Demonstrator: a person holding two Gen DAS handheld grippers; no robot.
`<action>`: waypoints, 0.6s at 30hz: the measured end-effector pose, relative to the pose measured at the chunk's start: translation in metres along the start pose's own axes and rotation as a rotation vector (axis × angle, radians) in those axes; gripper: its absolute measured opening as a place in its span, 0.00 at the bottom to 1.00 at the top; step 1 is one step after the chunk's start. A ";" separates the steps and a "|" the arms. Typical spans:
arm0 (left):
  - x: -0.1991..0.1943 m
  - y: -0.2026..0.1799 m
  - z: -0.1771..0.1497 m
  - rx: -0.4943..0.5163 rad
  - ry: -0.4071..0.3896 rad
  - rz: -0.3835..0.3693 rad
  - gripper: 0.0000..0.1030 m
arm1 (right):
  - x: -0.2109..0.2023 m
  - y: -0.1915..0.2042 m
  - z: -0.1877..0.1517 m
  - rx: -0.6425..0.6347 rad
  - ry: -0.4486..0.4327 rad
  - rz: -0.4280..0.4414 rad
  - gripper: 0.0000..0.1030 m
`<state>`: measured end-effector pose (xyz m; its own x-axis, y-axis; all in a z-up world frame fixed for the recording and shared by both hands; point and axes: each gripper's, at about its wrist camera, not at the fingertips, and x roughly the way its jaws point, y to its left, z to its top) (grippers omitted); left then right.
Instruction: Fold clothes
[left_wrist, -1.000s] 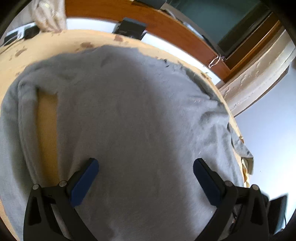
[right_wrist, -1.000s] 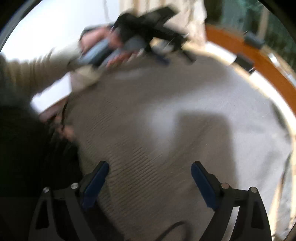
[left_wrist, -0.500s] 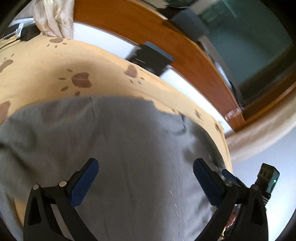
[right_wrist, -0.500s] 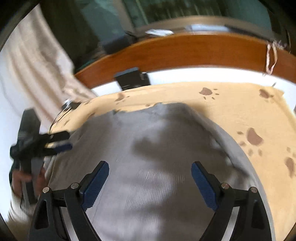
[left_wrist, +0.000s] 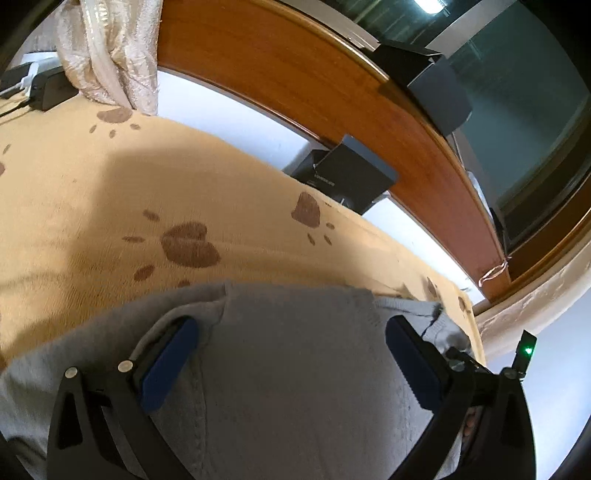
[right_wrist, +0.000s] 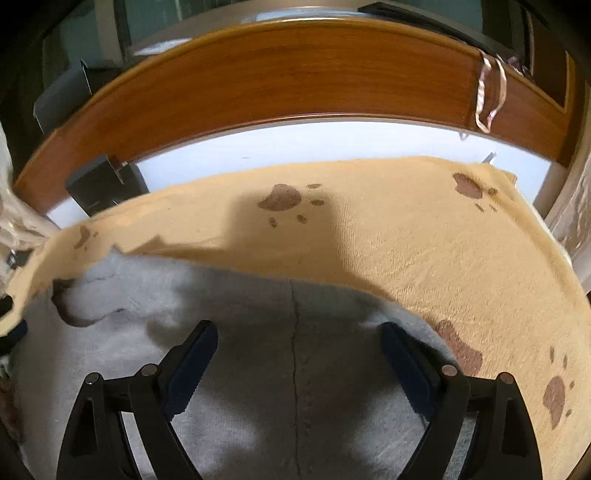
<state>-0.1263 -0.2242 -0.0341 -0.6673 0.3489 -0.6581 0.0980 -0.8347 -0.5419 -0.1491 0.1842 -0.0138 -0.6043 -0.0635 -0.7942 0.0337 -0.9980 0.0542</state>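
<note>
Grey garment (left_wrist: 295, 369) beneath both hand-held grippers (left_wrist: 291, 354) (right_wrist: 299, 354), spread wide.

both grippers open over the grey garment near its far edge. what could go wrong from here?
1. The left gripper and right gripper are open over the grey garment, which lies on a soft paw-print blanket. Closing low could pinch the blanket too.
2. A folded layer shows by the left gripper's left finger; grabbing only one layer could skew the fold.
</note>
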 end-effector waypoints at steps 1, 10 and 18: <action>0.002 -0.002 0.001 0.017 -0.004 0.010 1.00 | 0.004 -0.003 0.003 0.004 0.000 -0.023 0.90; -0.012 -0.008 -0.007 -0.004 0.056 -0.017 1.00 | -0.028 -0.006 -0.009 -0.002 -0.012 0.049 0.90; -0.042 -0.056 -0.072 0.158 0.148 -0.042 1.00 | -0.102 0.032 -0.081 -0.240 0.011 0.156 0.90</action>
<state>-0.0507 -0.1610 -0.0135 -0.5515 0.4334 -0.7127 -0.0520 -0.8706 -0.4892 -0.0222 0.1578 0.0202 -0.5688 -0.2152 -0.7938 0.3135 -0.9490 0.0326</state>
